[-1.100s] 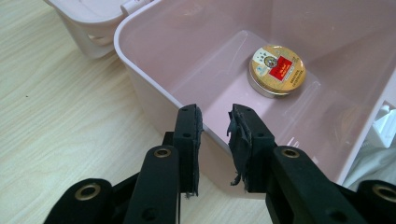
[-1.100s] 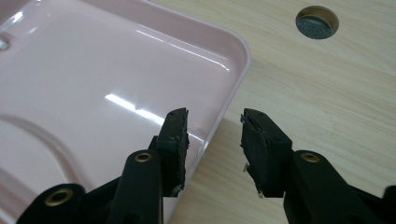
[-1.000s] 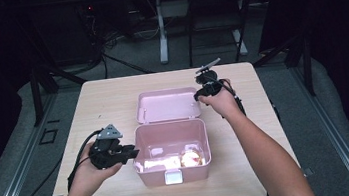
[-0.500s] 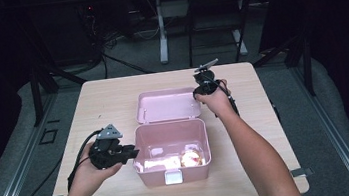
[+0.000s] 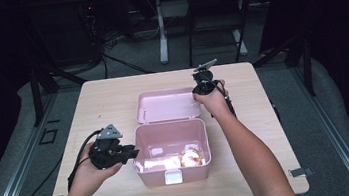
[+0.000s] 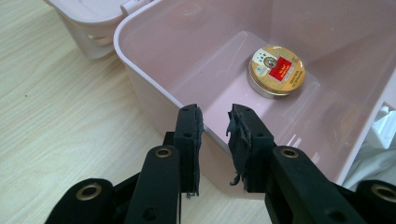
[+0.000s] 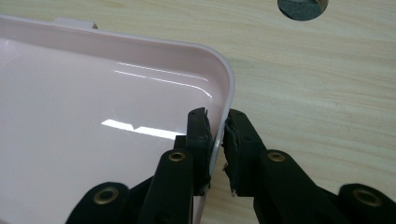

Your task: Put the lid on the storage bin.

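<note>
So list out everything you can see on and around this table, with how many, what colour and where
Box: one, pink, open, near middle of the table, left wall between the left gripper's jaws.
Lid: one, pink, lying open behind the box, right rim between the right gripper's jaws.
Round tin: one, gold with a red label, on the box floor.
Other contents: pale, beside the tin, too glary to identify.
Table: one, light wood.
Round hole: one, dark, in the tabletop beyond the lid.
Stand legs: white, on the floor behind the table.
Left gripper: black, straddling the box wall with gaps at the pads.
Right gripper: black, jaws just closing onto the lid rim.
</note>
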The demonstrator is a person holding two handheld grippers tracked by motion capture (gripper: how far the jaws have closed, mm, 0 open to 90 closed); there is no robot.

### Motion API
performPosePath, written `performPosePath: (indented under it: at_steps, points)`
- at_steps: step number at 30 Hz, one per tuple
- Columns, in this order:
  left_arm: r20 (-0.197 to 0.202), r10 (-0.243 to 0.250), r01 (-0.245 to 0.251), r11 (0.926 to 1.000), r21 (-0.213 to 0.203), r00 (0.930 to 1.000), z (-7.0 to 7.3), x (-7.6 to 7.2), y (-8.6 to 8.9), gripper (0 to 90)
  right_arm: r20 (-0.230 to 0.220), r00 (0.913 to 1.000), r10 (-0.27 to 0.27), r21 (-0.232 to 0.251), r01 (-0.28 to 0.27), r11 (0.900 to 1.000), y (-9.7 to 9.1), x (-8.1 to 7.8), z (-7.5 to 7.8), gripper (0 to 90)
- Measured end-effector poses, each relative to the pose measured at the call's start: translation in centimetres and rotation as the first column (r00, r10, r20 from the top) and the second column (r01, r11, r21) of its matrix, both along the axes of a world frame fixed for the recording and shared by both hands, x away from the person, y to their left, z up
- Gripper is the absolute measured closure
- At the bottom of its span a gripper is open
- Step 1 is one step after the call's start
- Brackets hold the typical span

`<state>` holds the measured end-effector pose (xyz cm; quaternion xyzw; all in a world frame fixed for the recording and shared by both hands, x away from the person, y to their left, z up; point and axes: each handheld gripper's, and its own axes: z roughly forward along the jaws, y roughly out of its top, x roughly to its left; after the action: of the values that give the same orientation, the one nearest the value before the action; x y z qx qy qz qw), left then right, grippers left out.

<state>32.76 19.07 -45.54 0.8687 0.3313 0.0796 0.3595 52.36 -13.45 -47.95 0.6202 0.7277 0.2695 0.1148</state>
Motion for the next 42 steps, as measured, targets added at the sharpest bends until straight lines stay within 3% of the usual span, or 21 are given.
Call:
performPosePath:
  at_steps: [13, 26, 42]
  points:
    - [-0.005, -0.002, 0.002, 1.0, -0.004, 1.0, 0.0, 0.0, 0.1, 73.4, 0.016, 0.9998, -0.007, -0.024, 0.007, 0.9997, 0.3, -0.1, 0.9, 82.9]
    - [-0.001, -0.004, 0.004, 1.0, -0.003, 1.0, 0.0, 0.1, 0.1, 73.5, 0.051, 0.9987, -0.004, -0.007, 0.004, 1.0, 0.1, -0.7, 2.2, 84.0]
    - [-0.008, 0.0, -0.001, 0.9999, -0.011, 1.0, 0.0, 0.1, 0.1, 73.5, 0.146, 0.9893, 0.004, 0.015, -0.006, 0.9999, -0.2, -2.4, 5.0, 85.8]
